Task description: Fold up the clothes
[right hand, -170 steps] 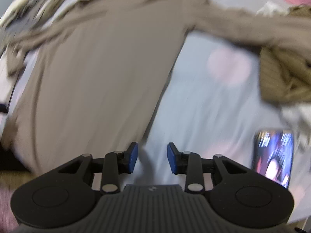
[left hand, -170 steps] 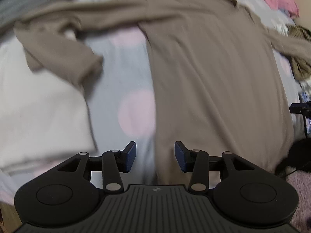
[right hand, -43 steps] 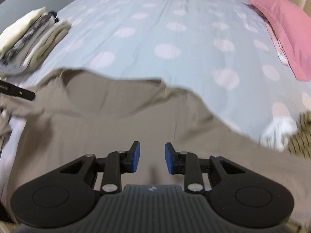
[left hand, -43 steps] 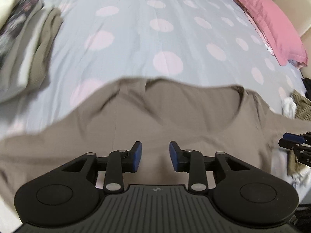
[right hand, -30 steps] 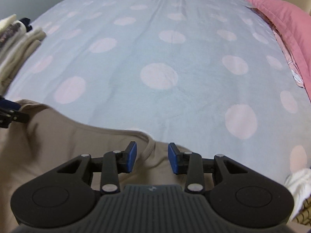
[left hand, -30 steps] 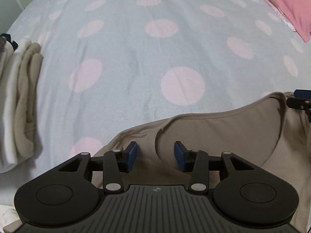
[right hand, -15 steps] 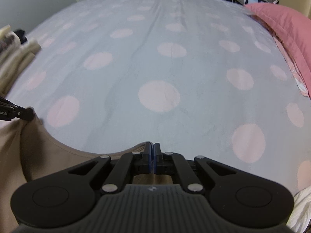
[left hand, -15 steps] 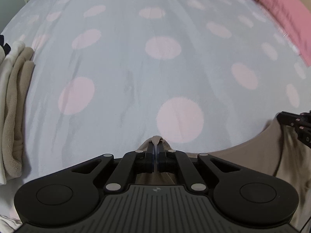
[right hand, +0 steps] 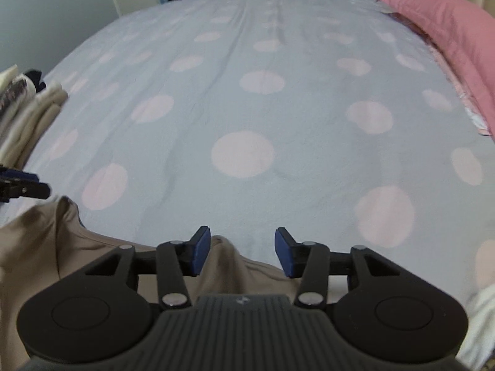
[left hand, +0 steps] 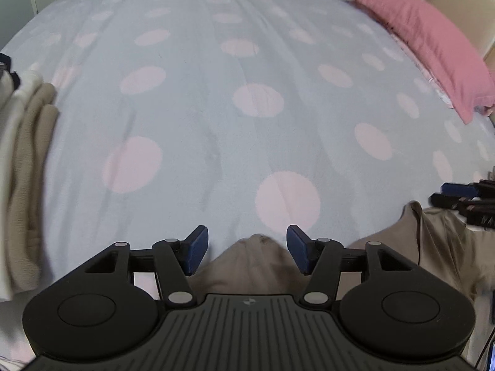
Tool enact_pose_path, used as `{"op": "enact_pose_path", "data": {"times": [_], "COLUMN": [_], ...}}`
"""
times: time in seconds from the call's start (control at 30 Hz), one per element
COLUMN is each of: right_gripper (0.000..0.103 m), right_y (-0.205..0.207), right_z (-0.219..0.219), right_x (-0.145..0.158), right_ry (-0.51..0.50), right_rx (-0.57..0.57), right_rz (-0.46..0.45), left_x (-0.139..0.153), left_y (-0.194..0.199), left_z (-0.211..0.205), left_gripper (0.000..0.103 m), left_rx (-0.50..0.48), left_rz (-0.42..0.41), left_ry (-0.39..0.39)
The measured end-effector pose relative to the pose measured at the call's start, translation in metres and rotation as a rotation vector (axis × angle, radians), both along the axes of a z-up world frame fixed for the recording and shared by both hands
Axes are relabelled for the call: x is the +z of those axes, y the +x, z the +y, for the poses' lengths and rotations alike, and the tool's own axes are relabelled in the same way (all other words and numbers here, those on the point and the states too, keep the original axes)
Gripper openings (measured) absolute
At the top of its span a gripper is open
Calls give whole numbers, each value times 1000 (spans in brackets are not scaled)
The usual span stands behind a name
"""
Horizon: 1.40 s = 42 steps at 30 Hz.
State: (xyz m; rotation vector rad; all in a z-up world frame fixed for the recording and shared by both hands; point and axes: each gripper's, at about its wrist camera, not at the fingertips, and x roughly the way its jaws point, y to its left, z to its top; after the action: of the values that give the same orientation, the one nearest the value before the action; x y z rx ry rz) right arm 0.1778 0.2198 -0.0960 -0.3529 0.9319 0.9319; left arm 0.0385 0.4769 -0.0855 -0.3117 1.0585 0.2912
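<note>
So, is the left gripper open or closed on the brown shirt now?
Open. The left gripper has its blue pads apart, with the brown shirt peaked loosely between them.

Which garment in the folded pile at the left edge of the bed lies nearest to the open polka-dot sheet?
The tan folded garment; the white ones lie behind it, farther left.

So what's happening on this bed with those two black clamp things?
A person is folding laundry with a handheld gripper in each hand. A tan top lies at the near edge of the polka-dot bedspread. The left gripper and right gripper are both open, each with a small peak of the top's fabric between its fingers, not pinched. Folded clothes are stacked at the left, a pink pillow at the right.
</note>
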Motion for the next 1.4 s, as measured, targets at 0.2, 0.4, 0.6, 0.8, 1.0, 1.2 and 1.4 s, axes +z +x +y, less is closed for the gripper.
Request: {"op": "enact_pose_path", "data": {"times": [0.2, 0.4, 0.6, 0.8, 1.0, 1.2, 1.4], "right_gripper": [46, 43, 1, 1, 7, 16, 17], "right_y": [21, 33, 23, 29, 32, 10, -34], "right_z": [-42, -58, -55, -61, -65, -91, -127], "right_x": [-5, -33, -37, -36, -40, -8, 19], "right_ry": [-30, -41, -30, -44, -29, 10, 58], "right_rx": [-95, -153, -155, -205, -221, -198, -157], "right_rz": [19, 83, 74, 18, 49, 27, 61], "left_x": [-15, -40, -39, -37, -35, 0, 33], "left_y": [-39, -65, -66, -71, -71, -102, -157], "left_z": [21, 31, 24, 39, 40, 47, 38], "left_gripper": [54, 53, 9, 0, 6, 25, 30], "left_rx": [56, 111, 107, 187, 185, 208, 234], "left_rz": [34, 46, -33, -35, -35, -72, -70], "left_ry": [45, -10, 6, 19, 18, 17, 48]}}
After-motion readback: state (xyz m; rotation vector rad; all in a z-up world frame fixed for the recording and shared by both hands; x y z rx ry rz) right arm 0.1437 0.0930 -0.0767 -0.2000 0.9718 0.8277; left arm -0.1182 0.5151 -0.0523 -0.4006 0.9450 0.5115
